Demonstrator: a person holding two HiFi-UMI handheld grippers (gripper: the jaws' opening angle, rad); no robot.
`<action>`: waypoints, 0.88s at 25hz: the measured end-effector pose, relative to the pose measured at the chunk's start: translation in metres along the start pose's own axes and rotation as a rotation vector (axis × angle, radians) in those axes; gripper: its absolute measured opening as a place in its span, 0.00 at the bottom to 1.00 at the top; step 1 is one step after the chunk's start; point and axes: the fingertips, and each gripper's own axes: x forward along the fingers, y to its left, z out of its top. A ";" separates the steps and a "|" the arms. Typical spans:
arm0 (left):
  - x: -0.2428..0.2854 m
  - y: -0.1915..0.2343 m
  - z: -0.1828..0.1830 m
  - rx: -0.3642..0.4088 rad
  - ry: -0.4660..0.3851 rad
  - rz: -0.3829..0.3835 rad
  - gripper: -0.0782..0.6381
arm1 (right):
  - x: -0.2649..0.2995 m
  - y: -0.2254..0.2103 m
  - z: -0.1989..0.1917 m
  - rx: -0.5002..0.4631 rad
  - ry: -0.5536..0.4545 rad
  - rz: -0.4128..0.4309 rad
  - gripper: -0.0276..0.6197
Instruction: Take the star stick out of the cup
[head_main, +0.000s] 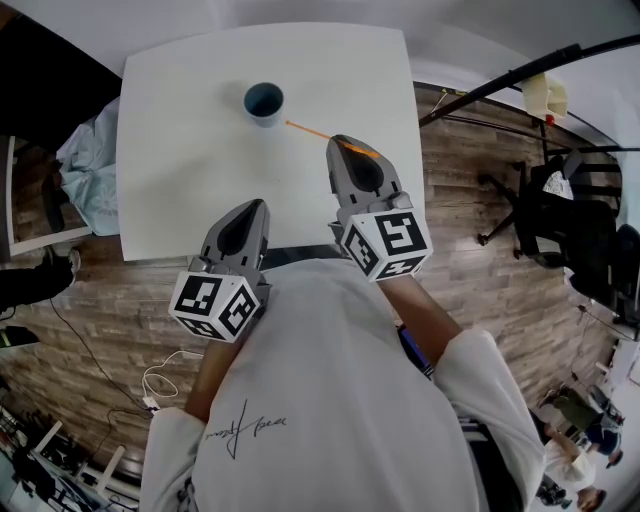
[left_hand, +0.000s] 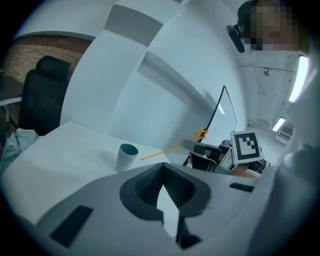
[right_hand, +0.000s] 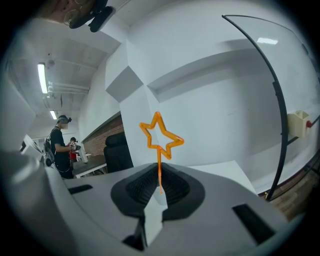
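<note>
The thin orange star-topped stick (head_main: 311, 131) is pinched only close under its star, so it could swivel or slip, and its long free end might knock the pale cup with the dark teal inside (head_main: 264, 117) just beside it. The stick is already out of the cup, above the white bench (head_main: 180, 150), and the right claw (head_main: 347, 145) is closed on it. The left claw (head_main: 256, 205) is pressed together, empty.

Hand-held units, left claw (head_main: 254, 204) and right claw (head_main: 341, 141): grey moulded housings tapering to a rounded nose, each with a black teardrop recess on top. Inner pads (right_hand: 142, 189) are black and ribbed. Each rear carries a white cube (head_main: 388, 243) with black square markers. The person wears a white short-sleeved T-shirt (head_main: 330, 400) bearing a small black handwritten-style print (head_main: 247, 424).
</note>
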 end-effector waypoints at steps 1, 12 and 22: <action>0.000 0.000 0.000 0.000 0.001 -0.001 0.12 | -0.001 -0.001 0.000 0.001 0.002 0.000 0.08; 0.002 -0.001 -0.003 -0.022 0.000 0.002 0.12 | -0.011 -0.005 -0.009 -0.009 0.023 -0.002 0.08; 0.004 -0.003 -0.004 -0.025 0.005 -0.002 0.12 | -0.018 -0.002 -0.025 -0.015 0.071 0.019 0.08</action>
